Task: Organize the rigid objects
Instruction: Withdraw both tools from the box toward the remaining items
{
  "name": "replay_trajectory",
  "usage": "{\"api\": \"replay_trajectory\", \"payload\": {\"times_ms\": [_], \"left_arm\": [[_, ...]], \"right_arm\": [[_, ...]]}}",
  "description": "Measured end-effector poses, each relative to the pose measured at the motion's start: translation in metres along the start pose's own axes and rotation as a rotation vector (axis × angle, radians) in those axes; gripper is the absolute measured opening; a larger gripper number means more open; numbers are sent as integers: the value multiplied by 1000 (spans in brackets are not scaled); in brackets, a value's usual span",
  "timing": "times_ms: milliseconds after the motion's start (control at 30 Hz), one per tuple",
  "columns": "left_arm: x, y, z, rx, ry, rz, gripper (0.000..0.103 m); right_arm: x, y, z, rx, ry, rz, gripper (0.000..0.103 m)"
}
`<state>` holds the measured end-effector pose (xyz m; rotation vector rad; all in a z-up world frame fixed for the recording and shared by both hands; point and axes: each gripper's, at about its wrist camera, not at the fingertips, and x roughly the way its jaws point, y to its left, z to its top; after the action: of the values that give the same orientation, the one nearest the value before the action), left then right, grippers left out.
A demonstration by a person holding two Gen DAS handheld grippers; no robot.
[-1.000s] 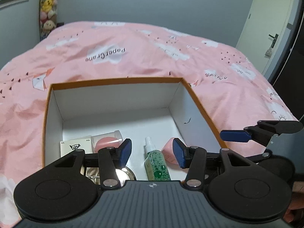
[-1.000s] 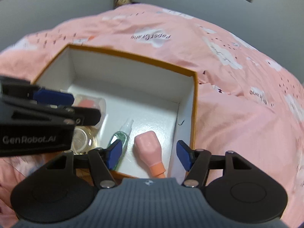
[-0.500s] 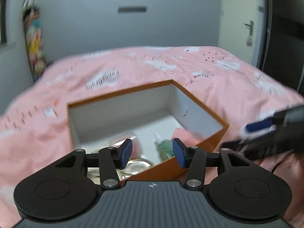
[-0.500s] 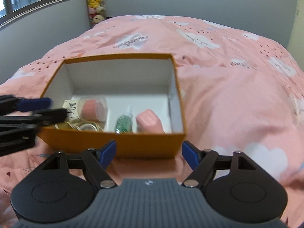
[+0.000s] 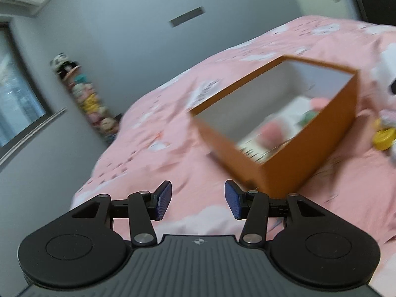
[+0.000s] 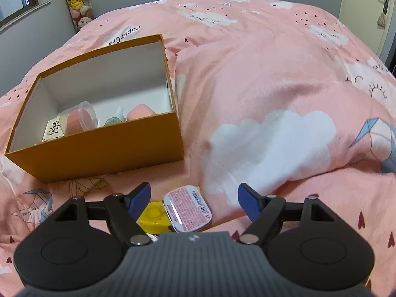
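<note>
Both tongs gaping, gripping nothing. Right tongs (image 6: pixel 191 199) hovering over tin (image 6: pixel 187 208) and yellow lid (image 6: pixel 153 216), just off box (image 6: pixel 99 148) front edge; bedspread (image 6: pixel 272 86) lying open rightward.

Bedroom, grey walls (image 5: pixel 118 37). Bed with pink duvet (image 6: pixel 259 74), white clouds, paper cranes, small hearts printed. Window (image 5: pixel 17 94) on left, grey sill below, daylight through glass. Column of plush toys (image 6: pixel 78 0) in corner beside window. Dark rectangular vent (image 5: pixel 187 16) high on far wall. Cream door (image 6: pixel 363 12) at right, dark handle.
</note>
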<state>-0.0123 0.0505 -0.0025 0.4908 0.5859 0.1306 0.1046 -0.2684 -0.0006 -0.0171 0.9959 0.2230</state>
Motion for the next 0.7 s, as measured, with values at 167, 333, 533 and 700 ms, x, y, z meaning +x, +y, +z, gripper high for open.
{"api": "replay_trajectory", "payload": {"times_ms": [167,333,533,700], "left_arm": [[17,0,-7,26,73,53,57],[7,0,-1,56,29,94,64],[0,18,-11,47,21,181,65],[9,22,-25,43,78,173,64]], "right_arm": [[10,-10,-4,32,38,-6,77],[13,-6,-6,-8,60,-11,80],[21,-2,-9,-42,92,-12,80],[25,-4,-9,-27,108,2,80]]}}
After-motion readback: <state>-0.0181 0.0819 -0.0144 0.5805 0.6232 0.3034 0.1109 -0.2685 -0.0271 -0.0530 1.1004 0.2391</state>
